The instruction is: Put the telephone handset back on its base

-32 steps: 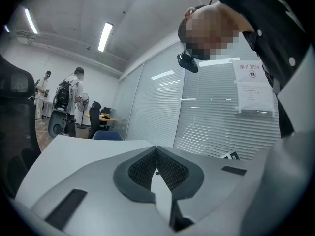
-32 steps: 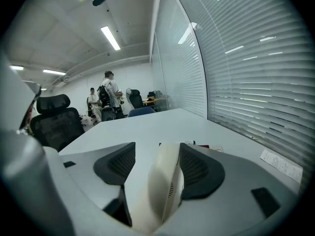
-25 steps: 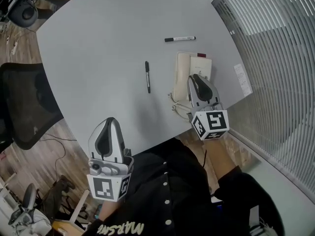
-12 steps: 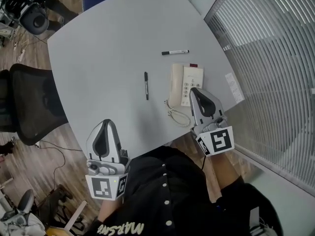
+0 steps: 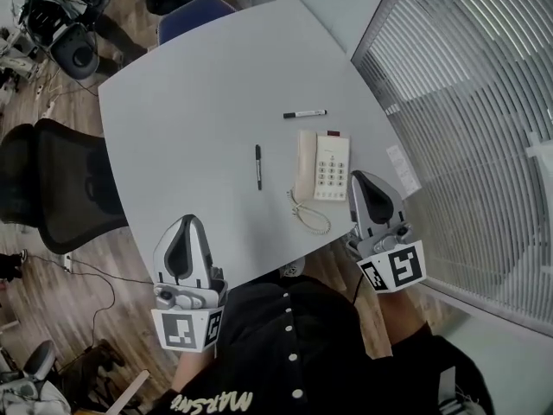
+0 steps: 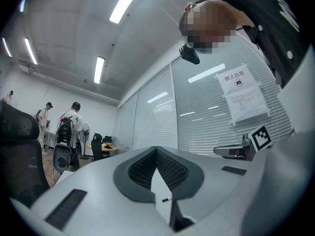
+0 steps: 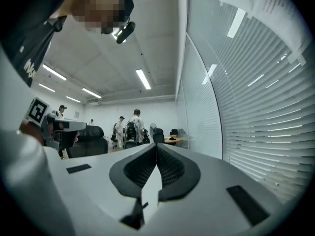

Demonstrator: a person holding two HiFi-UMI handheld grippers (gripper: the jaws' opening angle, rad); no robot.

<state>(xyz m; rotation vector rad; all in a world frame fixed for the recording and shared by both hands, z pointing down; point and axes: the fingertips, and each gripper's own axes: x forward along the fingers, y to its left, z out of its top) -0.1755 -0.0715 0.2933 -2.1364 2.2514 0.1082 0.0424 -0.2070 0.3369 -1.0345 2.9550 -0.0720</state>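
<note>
The handset (image 5: 304,164) lies cradled along the left side of the telephone base (image 5: 333,168) on the grey tabletop (image 5: 199,85) — its coiled cord (image 5: 309,216) just in front of the base. The right gripper (image 5: 365,181) hangs beside the base's near right corner and the left gripper (image 5: 188,225) well apart from it — both clenched on nothing.

Black buttoned top (image 5: 294,344), pale lettering (image 5: 212,402) — grey left claw (image 5: 188,223), right claw (image 5: 363,178), checker-marked cubes (image 5: 186,328)

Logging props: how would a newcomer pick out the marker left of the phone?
On the grey table, find the cream telephone by the blinds. The black marker lies apart to its left, pointing toward the person; the other marker lies crosswise beyond the phone.
</note>
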